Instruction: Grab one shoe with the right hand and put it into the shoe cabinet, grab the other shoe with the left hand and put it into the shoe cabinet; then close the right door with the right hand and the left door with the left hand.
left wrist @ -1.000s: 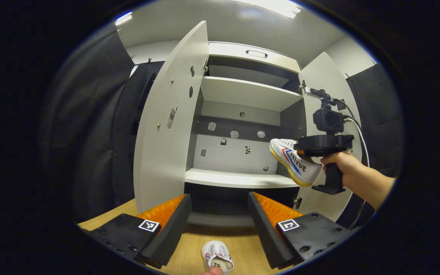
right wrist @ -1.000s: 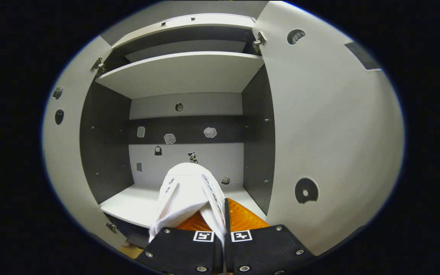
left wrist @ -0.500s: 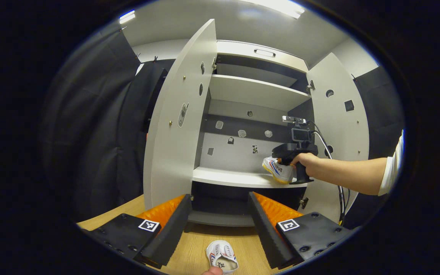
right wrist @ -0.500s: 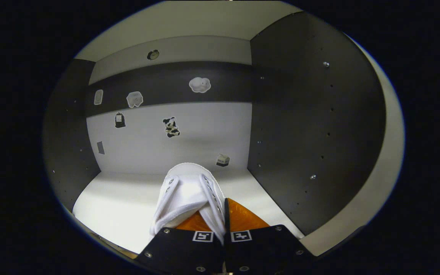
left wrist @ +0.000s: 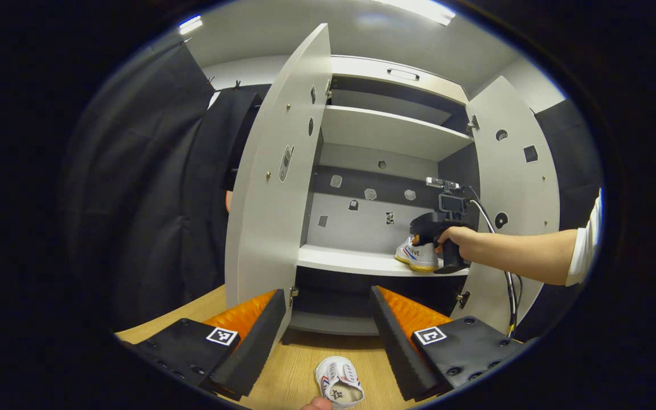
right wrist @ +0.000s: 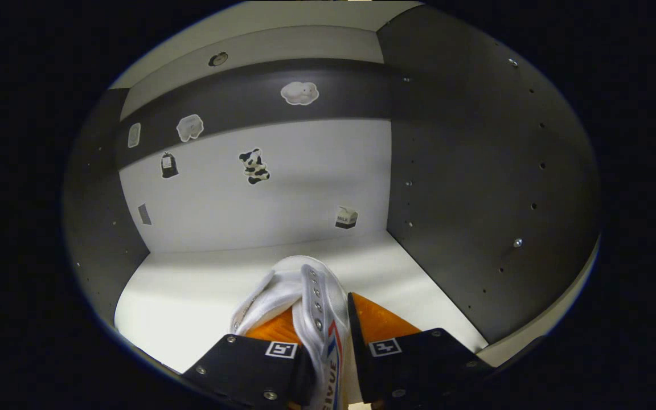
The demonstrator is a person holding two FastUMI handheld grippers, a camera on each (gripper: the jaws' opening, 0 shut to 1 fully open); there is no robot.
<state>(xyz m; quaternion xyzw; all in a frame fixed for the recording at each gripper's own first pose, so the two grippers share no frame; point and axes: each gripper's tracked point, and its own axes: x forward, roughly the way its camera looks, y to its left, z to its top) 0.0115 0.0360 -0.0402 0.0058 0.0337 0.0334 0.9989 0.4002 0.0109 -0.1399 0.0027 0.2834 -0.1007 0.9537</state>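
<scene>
A white shoe with red and blue stripes (left wrist: 416,255) sits on the middle shelf (left wrist: 351,263) of the shoe cabinet, near its right wall. A hand holds my right gripper (left wrist: 427,228) at it. In the right gripper view the shoe (right wrist: 305,285) rests on the shelf (right wrist: 203,290) with its side wall between the fingers of my right gripper (right wrist: 322,310), which stand parted, open. The other white shoe (left wrist: 339,387) lies on the wooden table below my left gripper (left wrist: 328,296), which is open and holds nothing.
Both cabinet doors stand open: the left door (left wrist: 271,199) close ahead, the right door (left wrist: 516,188) behind the person's arm (left wrist: 521,265). An upper shelf (left wrist: 385,134) is bare. Small stickers dot the back wall (right wrist: 254,165). The dark side wall (right wrist: 476,182) is close on the right.
The right gripper carried the shoe into the cabinet and lowered it onto the middle shelf; its fingers have now parted. The left gripper shifted slightly over the floor-side shoe.
</scene>
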